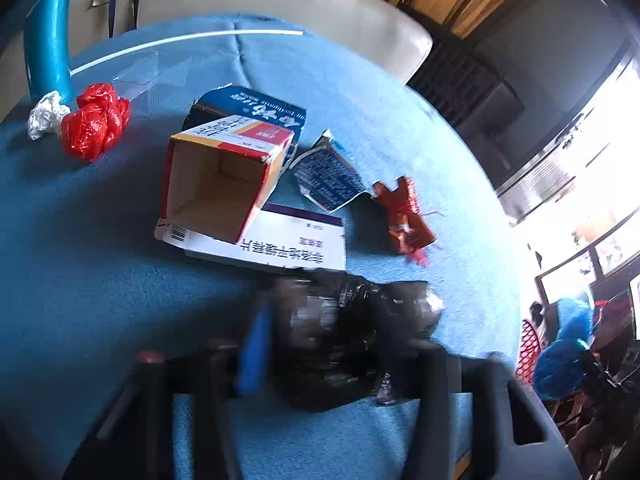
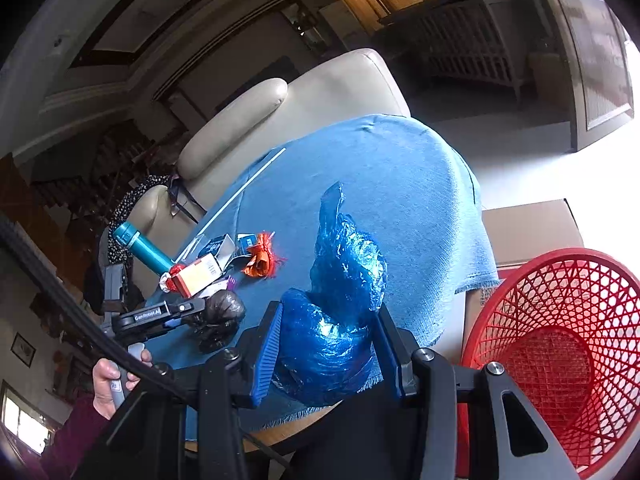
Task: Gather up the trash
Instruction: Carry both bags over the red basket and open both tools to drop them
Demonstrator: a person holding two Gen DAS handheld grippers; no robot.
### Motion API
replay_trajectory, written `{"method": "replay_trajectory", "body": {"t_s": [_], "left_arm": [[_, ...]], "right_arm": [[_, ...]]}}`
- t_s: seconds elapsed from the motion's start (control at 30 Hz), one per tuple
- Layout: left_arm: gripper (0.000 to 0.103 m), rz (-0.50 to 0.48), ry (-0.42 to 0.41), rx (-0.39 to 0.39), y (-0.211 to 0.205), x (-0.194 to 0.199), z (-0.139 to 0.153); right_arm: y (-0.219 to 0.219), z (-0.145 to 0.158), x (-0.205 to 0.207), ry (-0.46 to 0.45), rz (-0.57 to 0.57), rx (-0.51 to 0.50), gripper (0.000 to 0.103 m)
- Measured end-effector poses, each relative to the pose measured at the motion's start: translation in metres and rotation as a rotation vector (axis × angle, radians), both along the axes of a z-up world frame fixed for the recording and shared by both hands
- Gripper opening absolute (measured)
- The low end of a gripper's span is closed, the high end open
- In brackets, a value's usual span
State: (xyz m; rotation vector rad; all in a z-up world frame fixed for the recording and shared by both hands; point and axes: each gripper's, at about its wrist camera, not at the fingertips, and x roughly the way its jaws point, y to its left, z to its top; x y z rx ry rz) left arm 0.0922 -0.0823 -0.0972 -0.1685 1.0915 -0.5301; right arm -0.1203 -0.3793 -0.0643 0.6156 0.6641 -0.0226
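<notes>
The right claw [image 2: 328, 354] is clamped on a crumpled blue plastic bag [image 2: 340, 312], its 2 blue-padded fingers [image 2: 267, 354] pressing the bundle from either side while the bag's loose end rises ahead of the tips. Just to the right of this claw stands a red mesh basket [image 2: 560, 344], with a cardboard box [image 2: 528, 228] behind it.

The left claw [image 1: 320, 344] sits around a crumpled black plastic bag [image 1: 340, 332] lying on the blue-clothed tabletop [image 1: 100, 260]. The picture there is blurred, so I cannot tell whether the pads press the bag or stand just off it; the gap is narrow. In the right wrist view a hand [image 2: 110, 384] grips this claw's handle.

Just ahead of the left claw lies a flat white box [image 1: 280, 246], and on it an open red and white carton [image 1: 224, 180]. Behind that is a blue carton [image 1: 256, 110]. Ahead and to the right are a torn blue wrapper [image 1: 328, 180] and an orange wrapper [image 1: 406, 216]. Far ahead to the left sit a red plastic wad [image 1: 94, 122], a white paper ball [image 1: 44, 114] and a teal tube [image 1: 50, 40]. A thin white stick [image 1: 188, 40] lies near the far edge.
</notes>
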Motion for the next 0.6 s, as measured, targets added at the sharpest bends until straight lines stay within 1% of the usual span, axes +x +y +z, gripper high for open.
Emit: {"method": "replay_trajectory", "body": {"t_s": [0.07, 0.1, 0.13, 0.17, 0.2, 0.3, 0.43, 0.6], "left_arm": [[0.033, -0.007, -0.021, 0.011, -0.001, -0.008, 0.001], [0.028, -0.012, -0.032, 0.014, -0.001, -0.012, 0.002], [0.025, -0.013, -0.039, 0.015, -0.001, -0.015, 0.002], [0.018, -0.01, -0.046, 0.015, -0.001, -0.019, 0.003], [0.015, -0.008, -0.048, 0.012, 0.002, -0.023, 0.004], [0.01, -0.006, -0.066, 0.007, 0.001, -0.032, 0.011], [0.009, -0.019, -0.118, 0.002, -0.003, -0.047, 0.03], [0.009, -0.057, -0.183, -0.01, -0.015, -0.065, 0.063]], "right_arm": [[0.0, 0.0, 0.0, 0.001, 0.0, 0.0, 0.047], [0.0, 0.0, 0.001, 0.001, 0.0, 0.0, 0.047], [0.0, 0.0, 0.0, 0.0, -0.001, -0.001, 0.047], [0.0, 0.001, 0.0, -0.003, -0.003, -0.003, 0.047], [0.0, 0.002, -0.001, -0.006, -0.004, -0.005, 0.047], [0.0, 0.006, -0.003, -0.015, -0.013, -0.017, 0.047], [-0.005, 0.014, -0.01, -0.032, -0.027, -0.035, 0.047], [-0.014, 0.023, -0.021, -0.058, -0.057, -0.051, 0.047]]}}
